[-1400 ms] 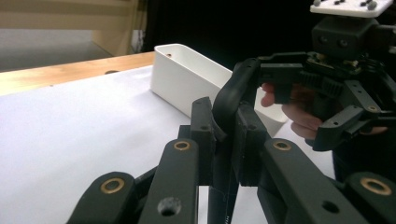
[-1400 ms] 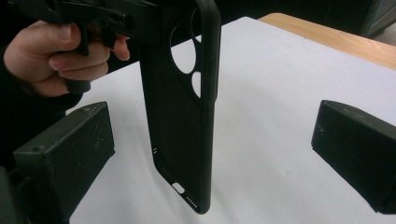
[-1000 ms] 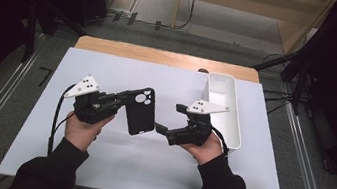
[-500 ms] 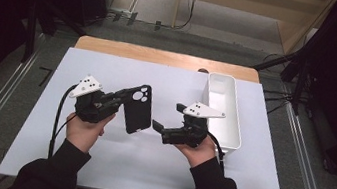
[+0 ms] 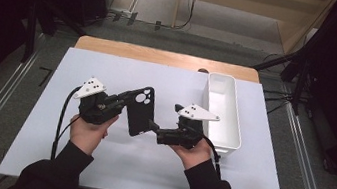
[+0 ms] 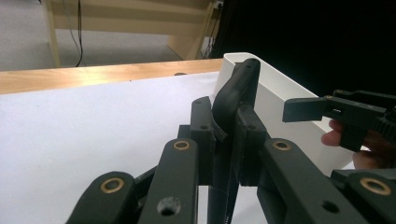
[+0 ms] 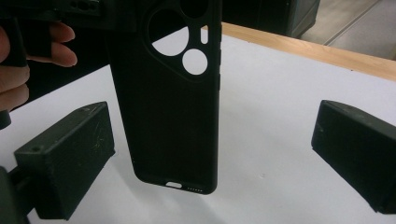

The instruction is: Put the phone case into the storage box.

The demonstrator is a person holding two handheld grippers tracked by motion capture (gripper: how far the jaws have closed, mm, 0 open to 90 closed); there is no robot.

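Left claw [image 5: 123, 99] is clamped on a black phone case [image 5: 140, 110] — in the left gripper view the jaws pinch it edge-on, near the camera-cutout end. Right claw [image 5: 155, 127] is spread wide, gripping nothing; in the right gripper view its two pads sit either side of the case's lower end w/ clear gaps, not touching.

Progress, as I read it: pickup is done — case is off the worktop [image 5: 46, 157], held centre of the high view, between the two hands. What's left looks like the handover or a second grip by the right claw, and maybe a drop into the white bin [image 5: 237, 130] at right-centre, which looks empty. No phone in sight, so fitting anything is a guess.

Orientation: long axis runs roughly top-to-bottom in the high view, slightly tilted. Cutout end points to the upper part of the frame, charging-port end to the lower part, toward the person. In the right gripper view the case hangs near vertical, port slot at the bottom.
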